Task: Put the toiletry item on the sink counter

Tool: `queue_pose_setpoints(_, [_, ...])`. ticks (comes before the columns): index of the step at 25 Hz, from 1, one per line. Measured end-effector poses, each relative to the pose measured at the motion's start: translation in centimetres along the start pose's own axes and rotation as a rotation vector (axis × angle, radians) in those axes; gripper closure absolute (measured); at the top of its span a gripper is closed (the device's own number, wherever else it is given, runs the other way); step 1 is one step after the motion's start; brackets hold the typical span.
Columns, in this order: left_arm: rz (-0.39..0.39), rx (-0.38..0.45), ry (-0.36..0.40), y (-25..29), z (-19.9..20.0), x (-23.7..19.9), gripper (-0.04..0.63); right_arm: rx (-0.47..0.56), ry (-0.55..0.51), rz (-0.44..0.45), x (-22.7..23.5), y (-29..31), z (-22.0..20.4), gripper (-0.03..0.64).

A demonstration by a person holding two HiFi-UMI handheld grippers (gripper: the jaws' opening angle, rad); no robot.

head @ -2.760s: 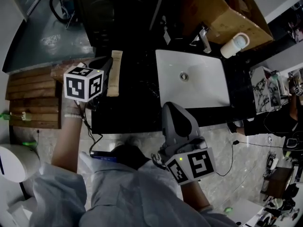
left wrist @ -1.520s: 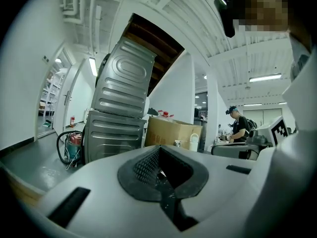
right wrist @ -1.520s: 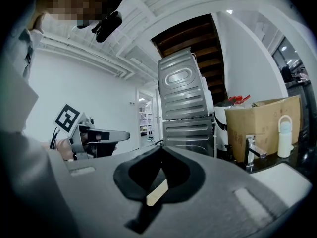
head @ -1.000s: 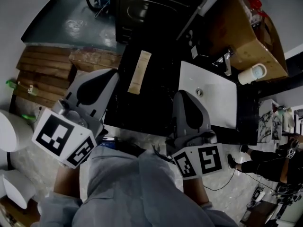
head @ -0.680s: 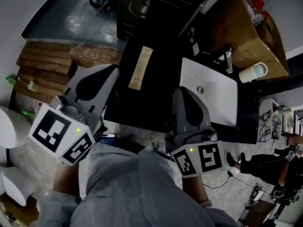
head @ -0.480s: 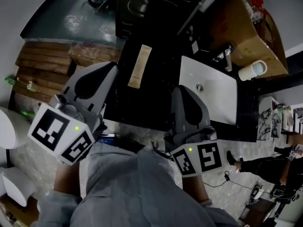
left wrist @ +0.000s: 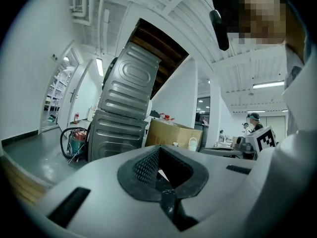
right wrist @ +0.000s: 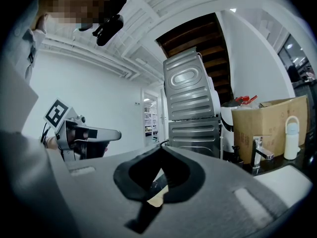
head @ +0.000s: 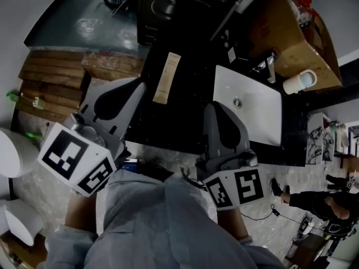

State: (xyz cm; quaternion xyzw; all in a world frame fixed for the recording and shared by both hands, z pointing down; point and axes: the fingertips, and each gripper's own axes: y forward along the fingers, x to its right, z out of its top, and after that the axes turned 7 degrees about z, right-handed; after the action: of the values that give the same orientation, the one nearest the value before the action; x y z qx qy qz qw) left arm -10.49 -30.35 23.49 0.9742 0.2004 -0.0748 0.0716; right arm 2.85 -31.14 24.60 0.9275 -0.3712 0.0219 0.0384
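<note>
The beige toiletry tube [head: 166,78] lies flat on the black bench [head: 185,122], left of the white basin [head: 255,114]. Our left gripper [head: 136,88] and right gripper [head: 216,108] have their jaws pressed together, empty. We judge a careless swing of the left gripper could sweep the tube off the bench.

Toiletry tube [head: 166,78] on the table [head: 180,119], lying flat on the black top. It's a slim, beige, soft-sided tube with its broad face up. The long axis runs from roughly 1 o'clock to 7 o'clock. It rests on the left stretch of the table, near the left edge. From the white basin [head: 252,114] it sits at about 10 o'clock, well apart from it.
</note>
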Motion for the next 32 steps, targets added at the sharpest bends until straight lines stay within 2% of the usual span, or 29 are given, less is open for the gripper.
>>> queue_pose_setpoints(32, [-0.024,0.005,-0.005,-0.27,0.01,0.93,0.591,0.000,-0.007,-0.009,-0.13,-0.83,-0.05,0.620])
